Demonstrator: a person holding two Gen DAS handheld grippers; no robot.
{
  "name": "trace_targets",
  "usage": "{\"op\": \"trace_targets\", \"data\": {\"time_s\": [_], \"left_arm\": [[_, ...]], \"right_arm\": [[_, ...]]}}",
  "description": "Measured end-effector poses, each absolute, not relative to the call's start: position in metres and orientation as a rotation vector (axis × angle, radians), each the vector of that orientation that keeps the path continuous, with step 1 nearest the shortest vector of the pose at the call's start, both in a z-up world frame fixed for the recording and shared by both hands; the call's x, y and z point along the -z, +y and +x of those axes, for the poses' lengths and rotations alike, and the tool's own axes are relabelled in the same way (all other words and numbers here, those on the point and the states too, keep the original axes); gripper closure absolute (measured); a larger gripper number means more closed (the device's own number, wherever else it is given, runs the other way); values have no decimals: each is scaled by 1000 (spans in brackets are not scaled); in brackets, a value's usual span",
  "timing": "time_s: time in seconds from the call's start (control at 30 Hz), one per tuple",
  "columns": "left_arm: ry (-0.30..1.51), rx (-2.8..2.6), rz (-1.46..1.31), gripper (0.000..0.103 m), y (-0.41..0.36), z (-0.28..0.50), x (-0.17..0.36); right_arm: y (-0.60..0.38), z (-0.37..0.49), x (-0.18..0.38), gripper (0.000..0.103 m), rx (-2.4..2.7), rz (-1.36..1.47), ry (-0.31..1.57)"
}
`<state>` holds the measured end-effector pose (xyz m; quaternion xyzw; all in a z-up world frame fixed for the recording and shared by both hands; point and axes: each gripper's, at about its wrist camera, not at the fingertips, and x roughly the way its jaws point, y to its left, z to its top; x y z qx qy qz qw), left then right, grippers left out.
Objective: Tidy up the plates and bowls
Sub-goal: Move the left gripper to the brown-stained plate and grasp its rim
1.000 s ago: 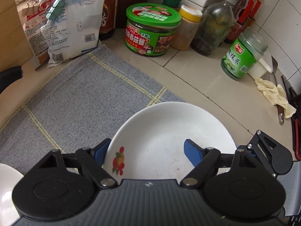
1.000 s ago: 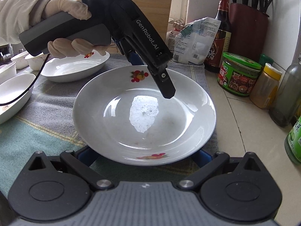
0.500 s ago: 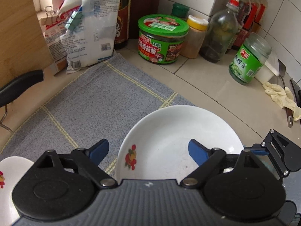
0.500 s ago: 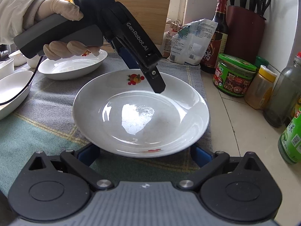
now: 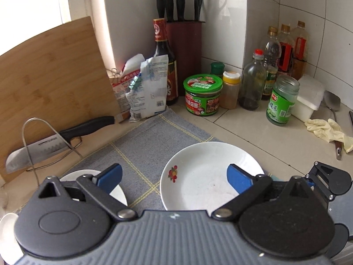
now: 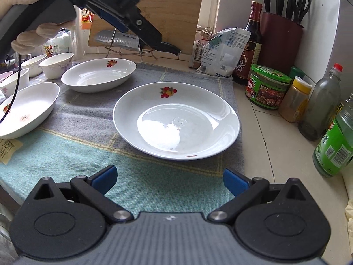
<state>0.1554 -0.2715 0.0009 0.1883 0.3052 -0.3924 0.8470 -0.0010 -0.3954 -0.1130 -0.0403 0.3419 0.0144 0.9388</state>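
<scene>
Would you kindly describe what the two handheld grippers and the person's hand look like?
Both the left gripper and right gripper have black linkages, blue finger pads and ribbed grey bodies. The left one carries white "GenRobot.AI" lettering and a black cable. The hand wears a pale glove.

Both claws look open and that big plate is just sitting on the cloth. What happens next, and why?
Probably the left gripper, its jaws just opened and empty, swings toward the oval dish behind to fetch it. The round plate already rests free on the cloth, and the right gripper is clear of it.

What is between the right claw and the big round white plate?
Only bare teal and grey cloth lies between the right claw and the round white plate, in the right wrist view.
</scene>
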Motion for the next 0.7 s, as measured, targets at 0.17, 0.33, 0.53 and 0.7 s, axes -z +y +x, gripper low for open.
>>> {"op": "trace_targets", "data": {"time_s": [0.17, 0.33, 0.53, 0.7], "left_arm": [[613, 737, 354, 2, -238, 121, -10], [629, 657, 303, 2, -203, 98, -9], [660, 565, 235, 2, -155, 83, -6], [679, 513, 208, 2, -111, 80, 0]], "right_arm": [[-387, -8, 103, 0, -26, -61, 701], [-371, -12, 94, 0, -74, -80, 687], [-339, -9, 90, 0, -164, -109, 681], [-305, 0, 93, 0, -217, -126, 693]]}}
